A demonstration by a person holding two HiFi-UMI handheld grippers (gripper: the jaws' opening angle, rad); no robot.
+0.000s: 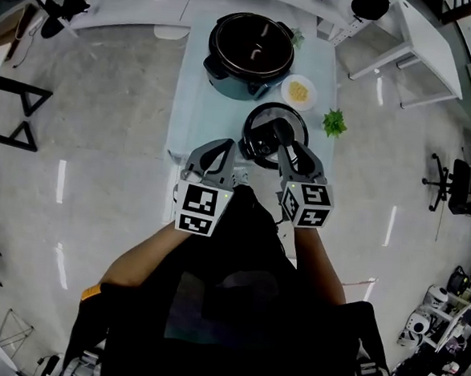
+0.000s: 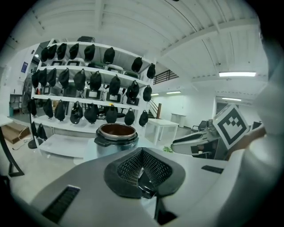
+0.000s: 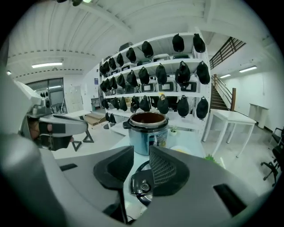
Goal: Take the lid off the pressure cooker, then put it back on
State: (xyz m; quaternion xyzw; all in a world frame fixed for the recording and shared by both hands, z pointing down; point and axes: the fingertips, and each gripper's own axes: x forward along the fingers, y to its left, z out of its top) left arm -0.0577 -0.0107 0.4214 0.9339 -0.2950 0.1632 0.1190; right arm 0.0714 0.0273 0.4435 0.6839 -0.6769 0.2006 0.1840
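Observation:
The pressure cooker (image 1: 251,52) stands lidless at the far end of the pale table (image 1: 194,108), its dark inner pot showing; it also appears ahead in both gripper views (image 2: 116,137) (image 3: 148,131). Its lid (image 1: 259,137) lies flat on the table nearer me, with the handle up. My right gripper (image 1: 283,142) hovers over the lid, jaws apart and nothing between them; the lid (image 3: 141,187) shows below through the gap (image 3: 141,155). To the lid's left my left gripper (image 1: 220,148) is shut and empty, its pads meeting (image 2: 141,170).
A small white bowl of yellow food (image 1: 299,91) and a green sprig (image 1: 333,122) sit on the table right of the cooker and lid. Shelves of black bags (image 2: 88,84) stand behind the table. White tables (image 1: 422,43) are at the far right.

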